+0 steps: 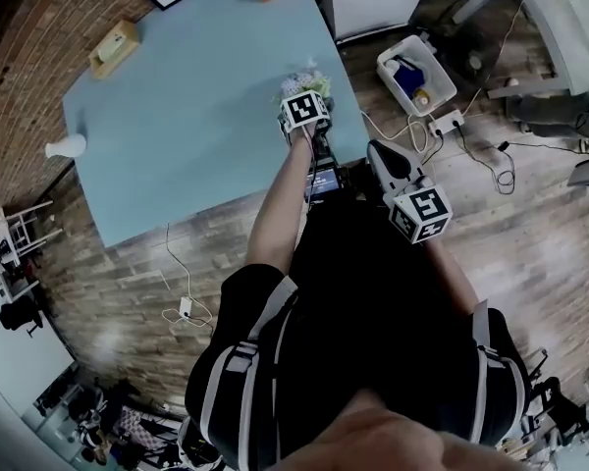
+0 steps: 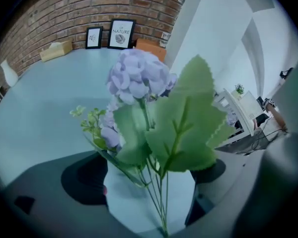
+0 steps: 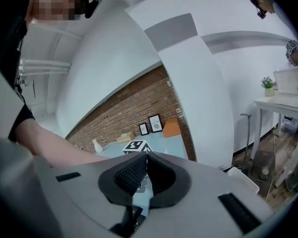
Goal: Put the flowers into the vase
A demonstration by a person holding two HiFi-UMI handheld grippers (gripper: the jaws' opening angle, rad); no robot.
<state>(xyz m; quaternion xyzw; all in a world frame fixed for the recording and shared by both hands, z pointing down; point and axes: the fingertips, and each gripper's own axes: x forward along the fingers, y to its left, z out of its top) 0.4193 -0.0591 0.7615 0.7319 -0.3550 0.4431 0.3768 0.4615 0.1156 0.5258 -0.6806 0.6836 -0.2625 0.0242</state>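
The step in hand looks like picking up the flowers (image 2: 139, 78). The left gripper (image 2: 150, 182) should settle low on the bunched stems, below the big leaf, and close gently so nothing kinks before the carry across the bench (image 1: 177, 116) to the white vase (image 1: 67, 146), which stands well apart at the far left edge. The left fingers (image 2: 84, 180) stand wide apart with the thin stems running roughly midway between them, apparently touched by neither. The right gripper (image 3: 145, 171) is empty, its fingers closed together.
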